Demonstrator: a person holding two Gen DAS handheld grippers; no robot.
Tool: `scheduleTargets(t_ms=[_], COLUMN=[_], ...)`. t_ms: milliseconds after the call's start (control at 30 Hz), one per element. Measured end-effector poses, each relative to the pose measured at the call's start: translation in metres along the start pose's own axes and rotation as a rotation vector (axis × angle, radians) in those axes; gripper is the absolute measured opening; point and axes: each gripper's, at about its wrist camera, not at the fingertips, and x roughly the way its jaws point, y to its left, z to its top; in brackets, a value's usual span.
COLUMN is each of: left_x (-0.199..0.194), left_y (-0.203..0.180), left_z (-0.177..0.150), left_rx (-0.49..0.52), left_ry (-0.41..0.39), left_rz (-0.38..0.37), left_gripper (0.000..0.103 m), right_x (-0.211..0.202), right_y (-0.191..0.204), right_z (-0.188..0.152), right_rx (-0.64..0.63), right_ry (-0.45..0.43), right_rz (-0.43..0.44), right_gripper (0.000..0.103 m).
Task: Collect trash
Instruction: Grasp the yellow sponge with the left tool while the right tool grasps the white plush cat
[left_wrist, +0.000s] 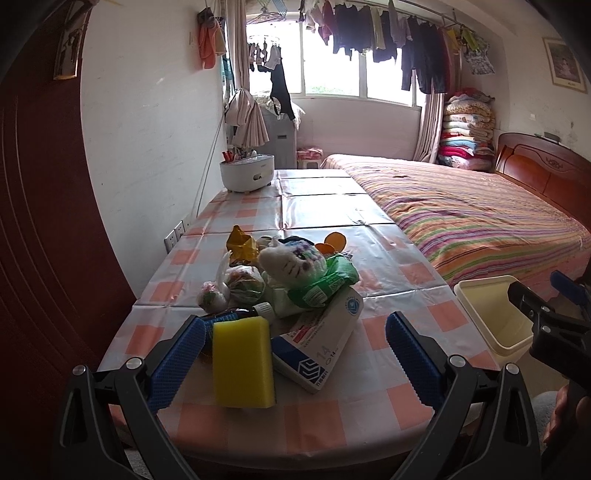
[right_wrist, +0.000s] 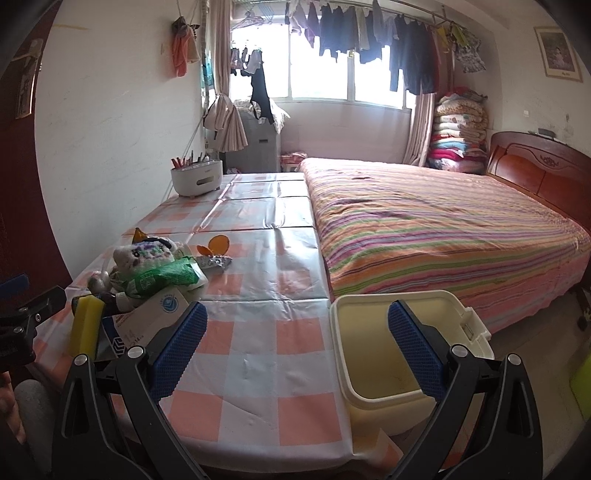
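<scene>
A pile of items lies on the checked tablecloth (left_wrist: 388, 295): a yellow sponge (left_wrist: 242, 360), a white and blue medicine box (left_wrist: 321, 343), a green wet-wipe pack (left_wrist: 325, 282), a knitted cat toy (left_wrist: 291, 258), a gold wrapper (left_wrist: 242, 245), small bags (left_wrist: 236, 286) and a dark bottle (left_wrist: 255, 312). My left gripper (left_wrist: 295, 363) is open, its fingers on either side of the sponge and box. A cream bin (right_wrist: 402, 354) stands at the table's right edge. My right gripper (right_wrist: 295, 354) is open and empty, its right finger above the bin. The pile (right_wrist: 147, 280) shows at the left.
A white organiser with pens (left_wrist: 246, 172) stands at the table's far end by the wall. A striped bed (right_wrist: 443, 236) runs along the table's right side. A blister pack (right_wrist: 216, 263) and orange discs (right_wrist: 216, 244) lie beyond the pile. A dark door (left_wrist: 40, 258) is at left.
</scene>
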Motion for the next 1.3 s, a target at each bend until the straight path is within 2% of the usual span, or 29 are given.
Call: scheduleTargets(t_ms=[267, 533, 600, 933, 1067, 1233, 1267, 1300], left_x=[-0.003, -0.003, -0.004, -0.005, -0.004, 0.0, 0.001, 0.001], left_y=[0.031, 0.062, 0.068, 0.085, 0.088, 0.091, 0.091, 0.092], left_z=[-0.001, -0.008, -0.01, -0.018, -0.023, -0.028, -0.029, -0.03], left_rx=[-0.058, -0.112, -0.124, -0.171, -0.191, -0.205, -0.21, -0.214], left_ry=[-0.006, 0.005, 0.003, 0.011, 0.026, 0.05, 0.053, 0.056], left_rz=[0.06, 0.102, 0.103, 0.115, 0.115, 0.109, 0.105, 0.103], left_gripper=[0.095, 0.095, 0.095, 0.095, 0.095, 0.095, 0.095, 0.095], right_x=[0.02, 0.063, 0.076, 0.16, 0.18, 0.199, 0.201, 0.204], right_y=[0.037, 0.091, 0.107, 0.169, 0.184, 0.192, 0.192, 0.19], right_z=[0.028, 0.051, 0.054, 0.06, 0.055, 0.05, 0.049, 0.049], right_rx=[-0.043, -0.083, -0.129, -0.337, -0.385, -0.384, -0.381, -0.37], right_ry=[-0.017, 0.033, 0.048, 0.23, 0.284, 0.331, 0.339, 0.352], right_rz=[0.142, 0.37, 0.415, 0.472, 0.487, 0.511, 0.515, 0.534], right_gripper=[0.097, 0.097, 0.097, 0.097, 0.097, 0.096, 0.091, 0.077])
